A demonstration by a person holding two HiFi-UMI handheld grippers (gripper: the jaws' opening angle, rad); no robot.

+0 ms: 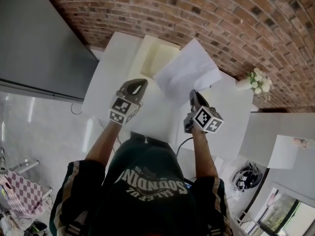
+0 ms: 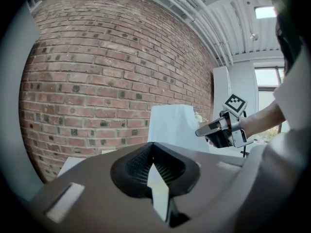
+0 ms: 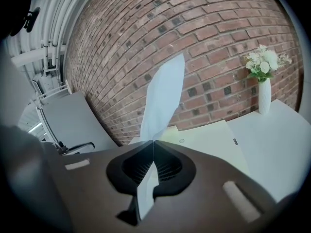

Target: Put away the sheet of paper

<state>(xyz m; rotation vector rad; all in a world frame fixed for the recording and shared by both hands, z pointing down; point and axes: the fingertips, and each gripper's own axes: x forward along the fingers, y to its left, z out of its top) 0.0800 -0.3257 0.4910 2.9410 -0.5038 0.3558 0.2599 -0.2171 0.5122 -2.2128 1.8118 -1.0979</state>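
White sheet of paper rises from the right gripper — fingers clenched on its lower edge — slanting toward the frame's upper right. A cream open case lies just left on the counter; the left gripper, fingers closed on nothing, is nearer it.

The right claw pinches the sheet of paper before a brick wall.

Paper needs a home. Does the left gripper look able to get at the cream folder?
Probably yes: the left gripper holds nothing, and only bare table lies between it and the cream folder; the right gripper's sheet is off to one side.
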